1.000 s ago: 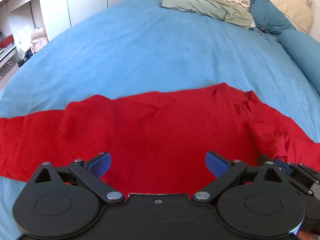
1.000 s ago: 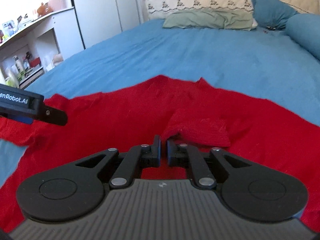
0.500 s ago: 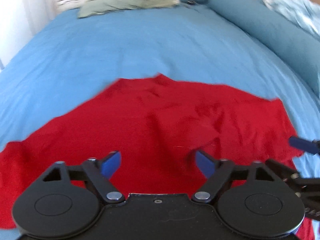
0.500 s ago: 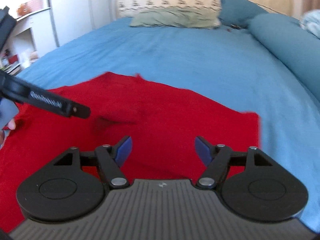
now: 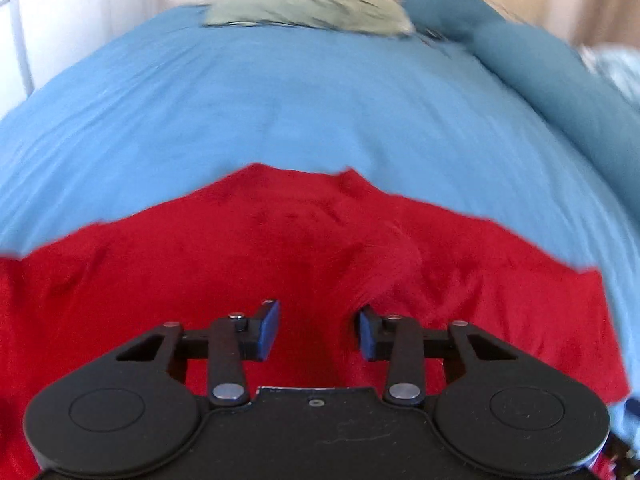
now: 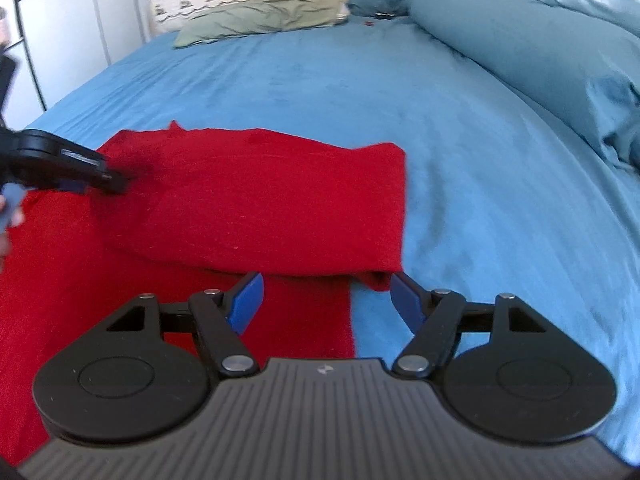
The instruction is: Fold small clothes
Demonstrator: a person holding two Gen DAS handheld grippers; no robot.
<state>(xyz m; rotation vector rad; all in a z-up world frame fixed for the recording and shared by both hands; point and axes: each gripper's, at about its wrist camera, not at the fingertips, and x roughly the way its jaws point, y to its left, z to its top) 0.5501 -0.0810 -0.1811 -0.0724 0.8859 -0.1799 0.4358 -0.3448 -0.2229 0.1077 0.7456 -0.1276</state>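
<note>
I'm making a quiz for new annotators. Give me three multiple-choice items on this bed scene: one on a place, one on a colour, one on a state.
1. Where does the garment lie?
A on the bed sheet
B on a chair
C on the floor

2. What colour is the garment?
A green
B red
C white

3. How do the right gripper jaws stand?
A clamped on cloth
B apart, gripping nothing
C shut, empty

Key:
1 A, blue sheet shows around it.
2 B, plainly red in both views.
3 B, a wide gap shows between the blue pads.

No readable text, labels or numbers anywhere.
</note>
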